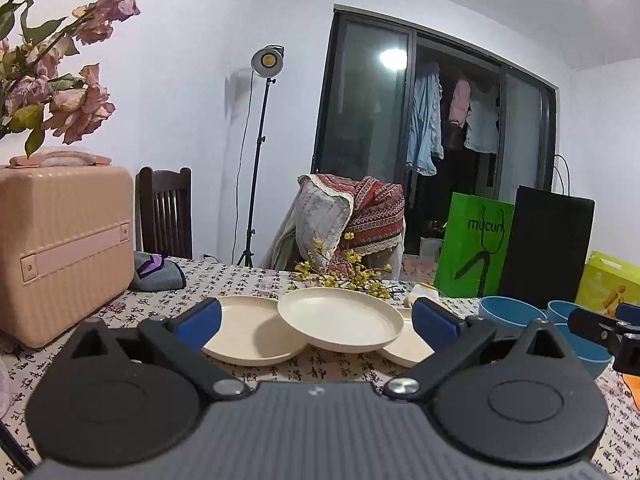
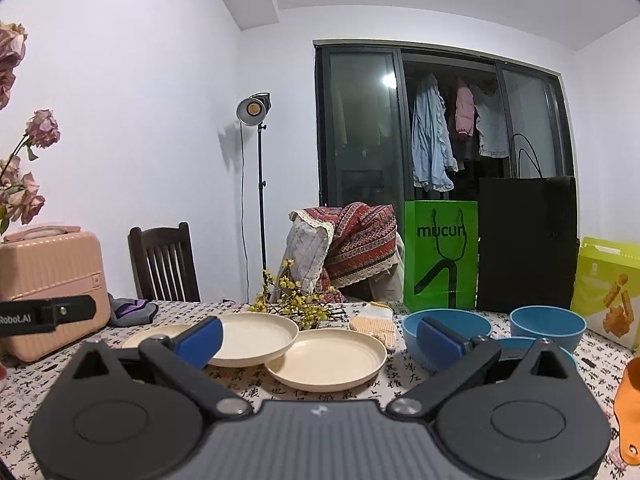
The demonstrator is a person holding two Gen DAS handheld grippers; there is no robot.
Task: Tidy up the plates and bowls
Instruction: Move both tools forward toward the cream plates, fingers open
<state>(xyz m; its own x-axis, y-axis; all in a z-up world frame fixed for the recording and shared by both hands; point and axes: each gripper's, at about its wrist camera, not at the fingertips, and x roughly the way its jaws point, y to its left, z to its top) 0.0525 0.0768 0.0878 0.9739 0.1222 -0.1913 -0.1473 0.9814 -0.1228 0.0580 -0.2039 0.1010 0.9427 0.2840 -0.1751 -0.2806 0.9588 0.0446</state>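
Observation:
Three cream plates lie in a row on the patterned tablecloth (image 1: 280, 374). The middle plate (image 1: 340, 318) (image 2: 256, 336) rests tilted on the edges of the left plate (image 1: 248, 332) (image 2: 156, 336) and the right plate (image 1: 404, 346) (image 2: 326, 358). To their right stand three blue bowls (image 2: 446, 328) (image 2: 548, 326) (image 1: 508, 312), the nearest partly hidden behind a finger. My left gripper (image 1: 316, 320) is open in front of the plates and holds nothing. My right gripper (image 2: 320, 340) is open too, between the plates and the bowls.
A pink case (image 1: 60, 248) stands at the left. A yellow flower sprig (image 2: 292, 304) and a knitted cream pad (image 2: 374, 324) lie behind the plates. Green (image 2: 440, 256) and black (image 2: 528, 244) bags and a yellow-green box (image 2: 608, 288) stand at the back right. Chairs line the far edge.

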